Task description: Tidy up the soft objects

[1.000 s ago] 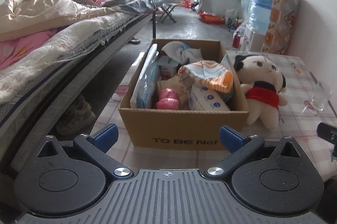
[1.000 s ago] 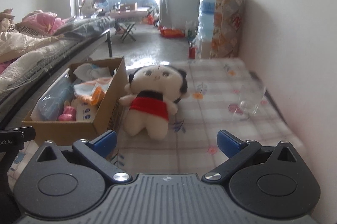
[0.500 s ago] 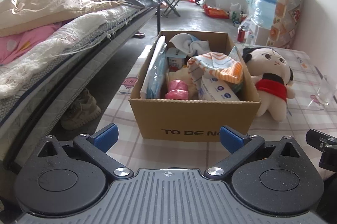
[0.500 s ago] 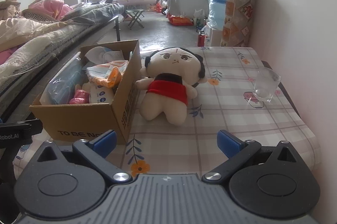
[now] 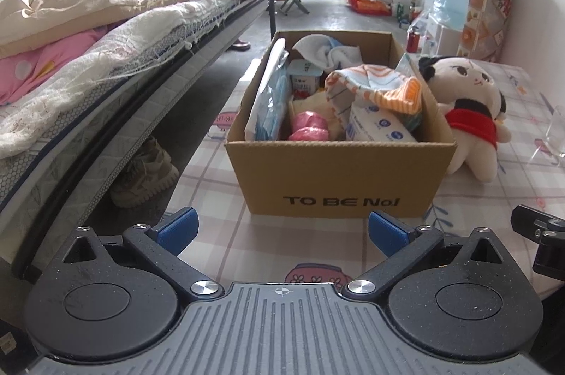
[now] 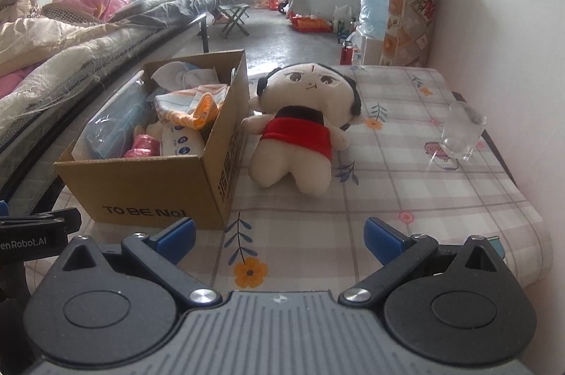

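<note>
While both tools hovered low over the checked, flower-printed tablecloth (image 6: 406,184), the cream plush doll with black hair and a red top (image 6: 303,128) lay on that cloth, on its back. Its long axis ran roughly along the camera's line of sight: the head pointed away toward the far end of the room and the two stubby legs pointed back toward the grippers. In the left wrist view the same doll (image 5: 469,113) lay just to the right of the open brown cardboard box printed "TO BE No.1" (image 5: 339,184), close against its right wall; actual contact could not be confirmed.

The box stood upright on the cloth and held a striped orange-and-white cloth (image 5: 374,85), a white towel (image 5: 317,50), a pink bundle (image 5: 309,126), a white tissue pack with blue dots (image 5: 381,128) and a flat blue plastic-wrapped pack (image 5: 268,99) leaning on its left wall.

The left gripper (image 5: 280,226) was spread wide, its blue-tipped fingers (image 5: 176,226) apart, holding and touching nothing, short of the box front. The right gripper (image 6: 279,237) was likewise spread wide and unloaded, short of the doll's legs. A clear drinking glass (image 6: 461,135) lay tilted near the right edge of the cloth, well apart from the doll.
</note>
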`<state>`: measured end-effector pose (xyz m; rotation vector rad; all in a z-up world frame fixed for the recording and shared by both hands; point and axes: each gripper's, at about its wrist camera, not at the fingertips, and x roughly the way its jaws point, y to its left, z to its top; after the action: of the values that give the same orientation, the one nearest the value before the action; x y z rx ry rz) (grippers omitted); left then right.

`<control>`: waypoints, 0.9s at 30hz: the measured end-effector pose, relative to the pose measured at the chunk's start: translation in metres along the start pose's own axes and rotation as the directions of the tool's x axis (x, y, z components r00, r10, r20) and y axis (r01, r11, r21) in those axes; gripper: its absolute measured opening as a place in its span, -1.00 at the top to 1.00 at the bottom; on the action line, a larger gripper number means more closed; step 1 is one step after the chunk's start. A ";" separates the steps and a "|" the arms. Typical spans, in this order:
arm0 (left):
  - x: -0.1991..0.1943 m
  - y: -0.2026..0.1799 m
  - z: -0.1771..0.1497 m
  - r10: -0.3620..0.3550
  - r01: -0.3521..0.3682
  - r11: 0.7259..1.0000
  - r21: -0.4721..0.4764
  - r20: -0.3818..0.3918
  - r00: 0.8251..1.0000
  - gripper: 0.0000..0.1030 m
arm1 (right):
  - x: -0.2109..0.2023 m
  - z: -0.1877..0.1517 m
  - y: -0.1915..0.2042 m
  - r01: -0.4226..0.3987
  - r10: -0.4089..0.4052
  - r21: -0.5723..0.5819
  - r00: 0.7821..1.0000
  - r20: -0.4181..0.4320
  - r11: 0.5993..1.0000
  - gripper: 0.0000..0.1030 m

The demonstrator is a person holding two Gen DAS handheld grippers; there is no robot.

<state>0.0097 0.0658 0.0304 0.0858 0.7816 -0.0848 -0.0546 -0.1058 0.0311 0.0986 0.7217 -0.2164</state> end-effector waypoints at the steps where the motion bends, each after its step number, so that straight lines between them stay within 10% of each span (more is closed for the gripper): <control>1: 0.001 0.000 -0.001 0.003 -0.003 1.000 0.002 -0.001 1.000 -1.00 | 0.001 -0.001 0.001 -0.003 0.003 -0.001 1.000 -0.005 1.000 -1.00; 27: 0.001 0.001 0.000 0.017 -0.017 1.000 0.005 0.001 1.000 -1.00 | 0.000 0.000 0.006 0.002 -0.002 -0.016 1.000 -0.005 1.000 -1.00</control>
<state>0.0107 0.0667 0.0296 0.0970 0.7797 -0.0702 -0.0535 -0.1001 0.0310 0.0832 0.7286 -0.2119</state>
